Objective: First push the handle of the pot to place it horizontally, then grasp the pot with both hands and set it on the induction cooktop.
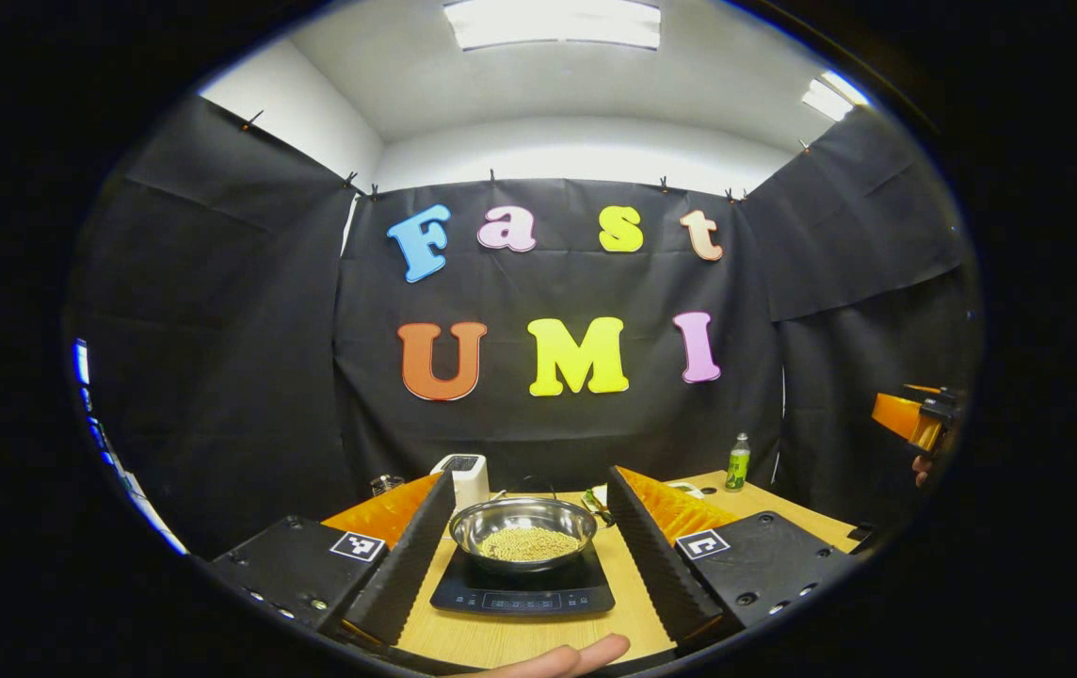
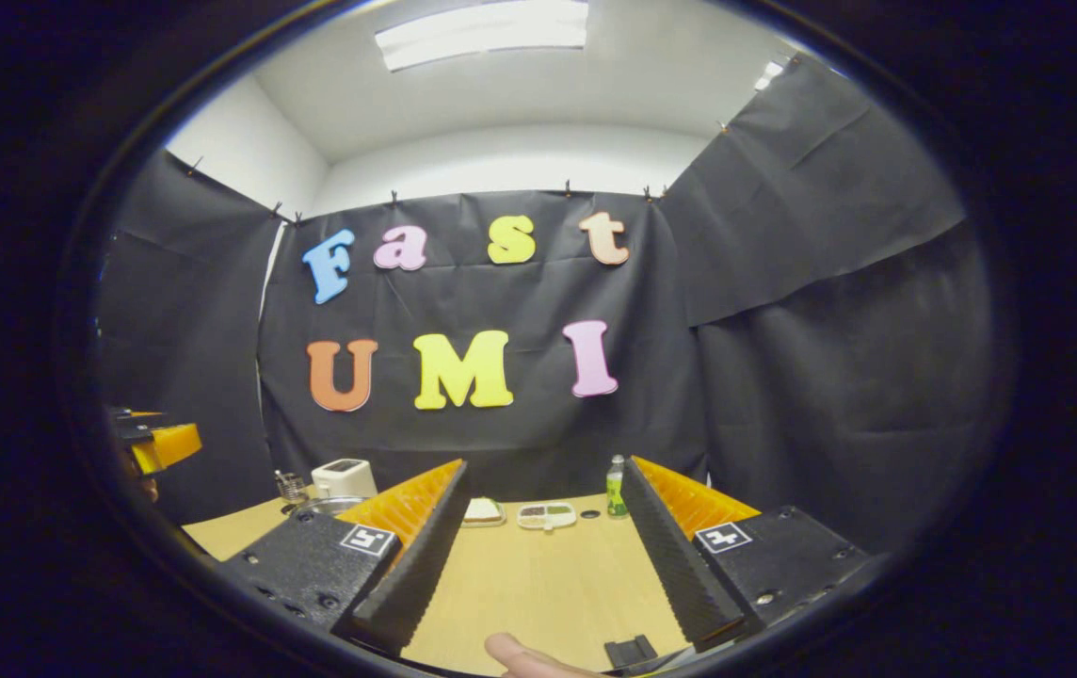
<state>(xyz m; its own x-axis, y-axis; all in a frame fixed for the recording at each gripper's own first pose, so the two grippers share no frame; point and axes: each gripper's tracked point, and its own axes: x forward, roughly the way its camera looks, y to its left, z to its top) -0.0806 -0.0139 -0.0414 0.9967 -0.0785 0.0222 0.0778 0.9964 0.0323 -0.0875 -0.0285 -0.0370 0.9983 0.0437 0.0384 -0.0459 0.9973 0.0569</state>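
Observation:
A steel pot (image 1: 523, 532) holding small tan grains sits on the black induction cooktop (image 1: 522, 591). A thin wire handle (image 1: 531, 484) arcs behind the pot's far rim. My left gripper (image 1: 530, 478) is open, its black fingers (image 1: 404, 560) standing wide on either side of the pot without touching it. In the right gripper view, my right gripper (image 2: 546, 466) is open over bare tabletop, and the pot's rim (image 2: 324, 506) peeks out behind its left finger. Each gripper also shows in the other's view: the right gripper (image 1: 915, 417) at the far right, the left gripper (image 2: 158, 443) at the far left.
The wooden table (image 2: 538, 584) carries a white appliance (image 1: 466, 474), a glass jar (image 1: 386, 484) and a green bottle (image 1: 737, 461) near the back wall. Two small dishes (image 2: 546, 515) lie at the back of the table. A fingertip (image 1: 562, 659) shows at the bottom edge.

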